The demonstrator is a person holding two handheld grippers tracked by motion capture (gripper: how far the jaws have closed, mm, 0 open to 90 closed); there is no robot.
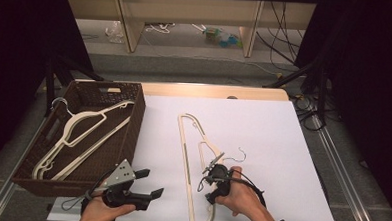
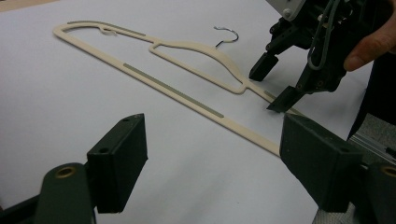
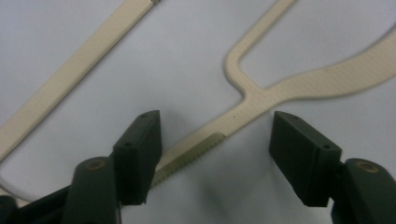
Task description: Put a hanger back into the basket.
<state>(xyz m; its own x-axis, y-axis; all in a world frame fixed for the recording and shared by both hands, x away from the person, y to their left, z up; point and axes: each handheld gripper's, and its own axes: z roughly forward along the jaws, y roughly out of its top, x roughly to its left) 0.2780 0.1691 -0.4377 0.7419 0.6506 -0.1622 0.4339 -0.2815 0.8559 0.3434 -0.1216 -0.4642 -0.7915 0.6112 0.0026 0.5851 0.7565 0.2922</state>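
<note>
Hanger (image 3: 261, 95) flat on sheet, arm between parted right tongs (image 3: 215, 154), untouched; left tongs (image 2: 212, 163) open, apart.

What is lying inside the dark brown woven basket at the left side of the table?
Inside the dark brown woven basket lie cream plastic hangers, stacked; their exact number is unclear. The basket floor beneath them is partly covered.

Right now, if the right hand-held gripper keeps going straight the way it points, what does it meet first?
Most likely the cream hanger on the white sheet. The right hand-held gripper points down at its thin arm, which lies between the open jaws, pads not yet pressing it. Depth is hard to judge.
</note>
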